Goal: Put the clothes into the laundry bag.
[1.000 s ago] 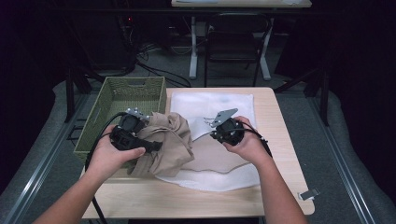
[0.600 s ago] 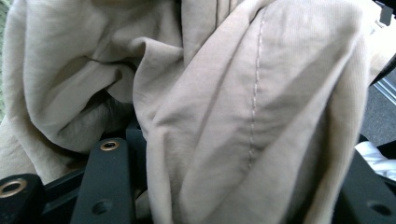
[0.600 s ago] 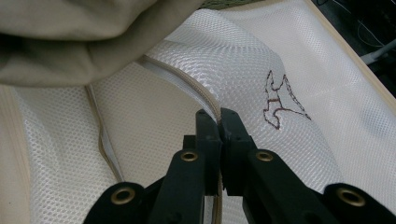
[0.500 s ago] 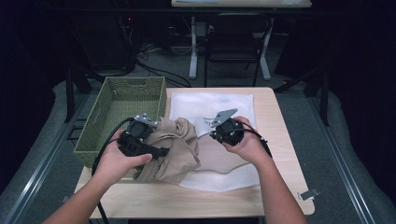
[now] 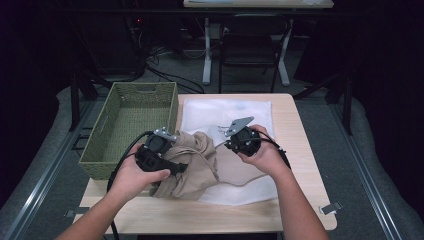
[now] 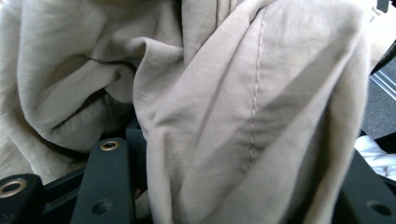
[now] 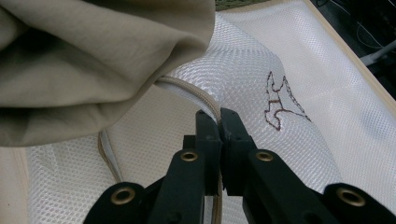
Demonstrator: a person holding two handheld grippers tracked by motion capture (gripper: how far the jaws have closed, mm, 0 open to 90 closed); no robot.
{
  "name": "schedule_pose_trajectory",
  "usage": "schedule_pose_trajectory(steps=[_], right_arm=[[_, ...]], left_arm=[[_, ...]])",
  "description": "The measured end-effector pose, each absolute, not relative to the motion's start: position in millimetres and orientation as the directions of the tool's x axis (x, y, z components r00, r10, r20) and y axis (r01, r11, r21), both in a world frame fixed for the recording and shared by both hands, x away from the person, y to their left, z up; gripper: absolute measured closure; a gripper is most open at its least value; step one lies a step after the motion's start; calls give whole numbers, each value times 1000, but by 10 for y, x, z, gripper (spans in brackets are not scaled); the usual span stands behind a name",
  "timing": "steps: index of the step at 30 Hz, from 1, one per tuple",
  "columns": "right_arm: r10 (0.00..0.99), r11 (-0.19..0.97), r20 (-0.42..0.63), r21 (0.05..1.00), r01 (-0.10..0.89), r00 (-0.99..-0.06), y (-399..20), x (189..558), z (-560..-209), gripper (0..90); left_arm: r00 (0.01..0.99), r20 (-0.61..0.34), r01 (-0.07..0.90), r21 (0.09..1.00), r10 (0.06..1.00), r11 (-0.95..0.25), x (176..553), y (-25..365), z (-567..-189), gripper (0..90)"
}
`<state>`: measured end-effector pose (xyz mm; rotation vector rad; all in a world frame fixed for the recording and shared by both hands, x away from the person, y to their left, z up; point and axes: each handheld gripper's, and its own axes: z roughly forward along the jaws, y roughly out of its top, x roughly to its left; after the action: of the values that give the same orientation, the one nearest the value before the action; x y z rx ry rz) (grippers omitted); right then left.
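Note:
A beige garment (image 5: 200,165) lies bunched on a white mesh bag (image 5: 235,112) in the middle of the table. My left gripper (image 5: 182,167) is at the garment's left side, shut on a thick fold of it. In the left gripper view the cloth (image 6: 224,93) fills the space between the jaws of the left gripper (image 6: 233,186). My right gripper (image 5: 227,145) is at the bag's opening, shut on its beige-trimmed edge (image 7: 187,91). The right gripper view has the right gripper (image 7: 218,116) pinching that edge, with the garment (image 7: 93,56) just to the left.
A green woven basket (image 5: 145,86) stands at the table's back left, close to my left hand. The wooden table (image 5: 300,150) has bare strips on the right and along the front. A brown stitched mark (image 7: 280,100) sits on the mesh.
My left gripper has moved slightly right and toward the front edge with the garment, which now lies lower over the bag. The right gripper has stayed put.

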<state>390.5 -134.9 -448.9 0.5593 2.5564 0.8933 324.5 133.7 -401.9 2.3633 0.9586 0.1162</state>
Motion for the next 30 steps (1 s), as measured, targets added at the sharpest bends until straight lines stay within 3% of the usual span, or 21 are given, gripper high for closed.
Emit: schedule_pose_trajectory(steps=[30], right_arm=[[476, 724, -225, 650, 233, -850, -1309, 3894, -4498, 878]], left_arm=[[769, -152, 592, 533, 620, -604, 3157, 1123, -4281, 452]])
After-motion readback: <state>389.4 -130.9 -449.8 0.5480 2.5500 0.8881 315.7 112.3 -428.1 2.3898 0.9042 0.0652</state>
